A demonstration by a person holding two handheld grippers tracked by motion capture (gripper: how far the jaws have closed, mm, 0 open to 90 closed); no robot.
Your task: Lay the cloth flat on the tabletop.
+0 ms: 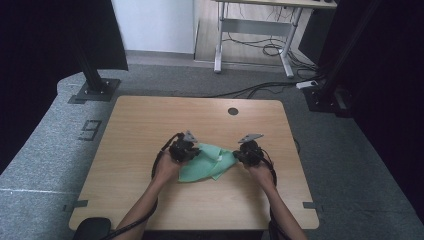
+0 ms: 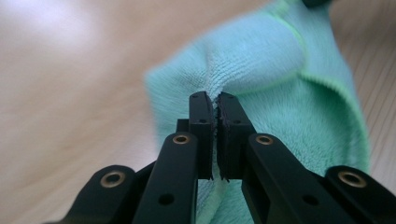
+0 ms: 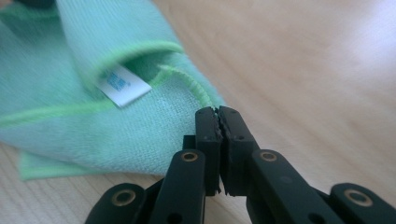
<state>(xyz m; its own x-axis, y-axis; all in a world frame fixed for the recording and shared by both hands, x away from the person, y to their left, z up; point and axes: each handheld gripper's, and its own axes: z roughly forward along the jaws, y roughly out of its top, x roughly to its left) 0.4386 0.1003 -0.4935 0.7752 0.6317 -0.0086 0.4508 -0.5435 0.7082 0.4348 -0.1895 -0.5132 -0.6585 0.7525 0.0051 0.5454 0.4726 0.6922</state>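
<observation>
A person works a green cloth [image 1: 207, 163] at the middle of a wooden bench [image 1: 140, 125], one hand-held claw at each end of it. The left claw [image 2: 213, 103] is clamped on a raised pucker of the cloth's pile, its jaws drawn together with fabric bunched between them. The right claw [image 3: 219, 114] has its jaws pressed together at the cloth's right-hand hem; it appears to pinch that edge, though the fabric inside the grip is barely visible. Gripping opposite ends seems meant to let the two hands stretch or fold the piece between them (the cloth is already doubled over, a flap lying across its middle with a white care label [image 3: 122, 84] poking out from under the fold). The cloth's near edge lies flat on the wood, its stitched border [image 3: 56, 112] running leftward from the right claw. Bare bench surrounds it on every side, with the widest room toward the far edge, where a dark round grommet hole [image 1: 233, 111] sits well apart from the work.
</observation>
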